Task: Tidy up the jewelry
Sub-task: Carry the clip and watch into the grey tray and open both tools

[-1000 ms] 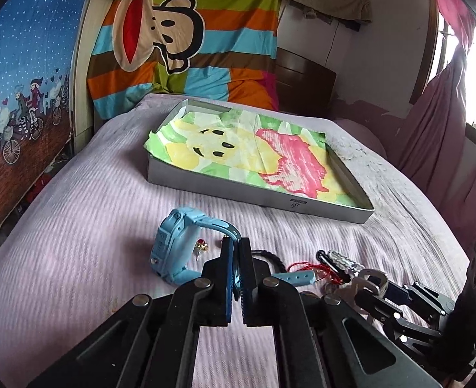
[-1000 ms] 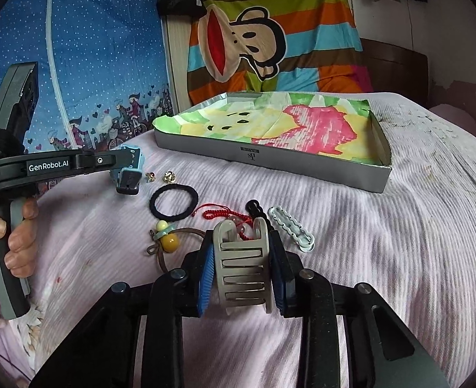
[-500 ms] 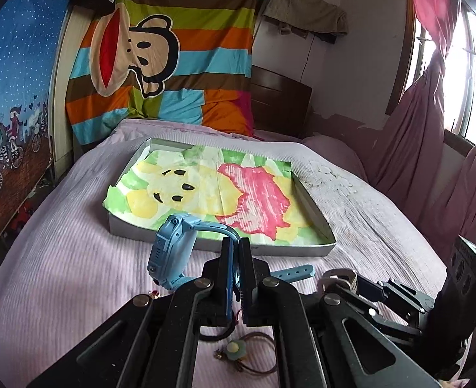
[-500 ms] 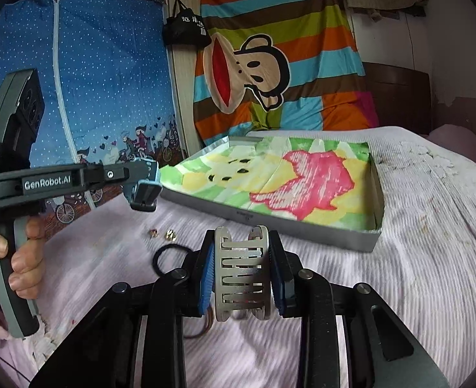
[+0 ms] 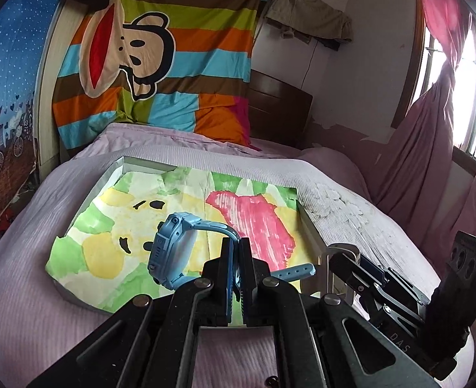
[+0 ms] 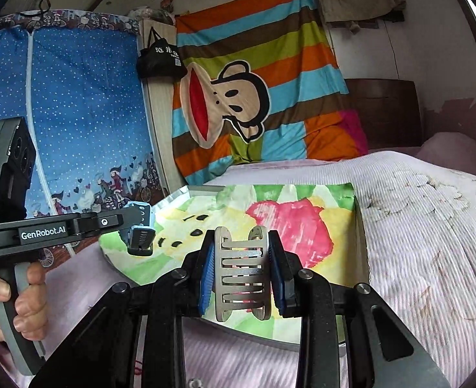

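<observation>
Both grippers I'm running are clamped — left gripper [image 5: 236, 258] pinching the watch [image 5: 173, 252] strap, right gripper [image 6: 241, 278] squeezing the hair clip [image 6: 241, 274] — each held over the tray [image 6: 362, 226] on the bed [image 5: 21, 291].

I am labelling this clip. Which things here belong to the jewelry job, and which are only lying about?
Job: watch in the left gripper; hair claw in the right gripper; tray.

Lying about: monkey blanket; black bag; curtain; hanging cloth.
</observation>
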A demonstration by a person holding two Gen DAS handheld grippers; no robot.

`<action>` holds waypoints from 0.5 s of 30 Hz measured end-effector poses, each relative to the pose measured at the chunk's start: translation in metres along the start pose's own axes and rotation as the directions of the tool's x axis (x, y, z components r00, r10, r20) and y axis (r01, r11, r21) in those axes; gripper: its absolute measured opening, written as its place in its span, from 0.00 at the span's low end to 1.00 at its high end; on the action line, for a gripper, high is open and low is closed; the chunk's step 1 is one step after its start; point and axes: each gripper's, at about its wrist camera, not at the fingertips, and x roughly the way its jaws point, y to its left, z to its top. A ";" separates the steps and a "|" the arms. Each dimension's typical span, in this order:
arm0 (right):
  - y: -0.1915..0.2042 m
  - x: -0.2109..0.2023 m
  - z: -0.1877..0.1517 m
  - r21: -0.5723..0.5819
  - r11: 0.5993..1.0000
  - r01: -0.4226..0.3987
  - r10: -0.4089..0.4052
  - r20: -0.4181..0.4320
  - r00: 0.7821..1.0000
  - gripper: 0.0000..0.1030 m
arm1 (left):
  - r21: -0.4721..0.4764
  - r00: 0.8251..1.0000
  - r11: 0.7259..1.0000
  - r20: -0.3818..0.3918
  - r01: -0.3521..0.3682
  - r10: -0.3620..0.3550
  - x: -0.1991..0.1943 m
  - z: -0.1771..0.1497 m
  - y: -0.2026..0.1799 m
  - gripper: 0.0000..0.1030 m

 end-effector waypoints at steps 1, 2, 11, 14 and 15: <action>-0.003 0.005 -0.003 0.012 1.000 -0.001 0.001 -0.007 1.000 0.26 | -0.004 1.000 1.000 -0.008 0.002 -0.002 0.006 -0.001 0.001 0.03; -0.006 0.010 -0.006 0.024 1.000 -0.002 0.002 -0.016 1.000 0.26 | -0.005 1.000 1.000 -0.014 0.006 -0.006 0.010 -0.003 0.002 0.03; -0.014 0.039 -0.022 0.041 0.999 0.013 -0.008 -0.108 0.994 0.26 | -0.025 0.997 0.999 -0.072 -0.020 0.018 0.032 -0.027 0.013 0.04; -0.019 0.040 -0.025 0.053 0.998 0.019 -0.012 -0.124 0.992 0.27 | -0.016 0.996 0.999 -0.084 -0.042 0.040 0.032 -0.031 0.014 0.05; -0.019 0.040 -0.026 0.059 0.998 0.015 -0.007 -0.129 0.992 0.27 | -0.015 0.995 0.999 -0.089 -0.051 0.049 0.031 -0.033 0.015 0.05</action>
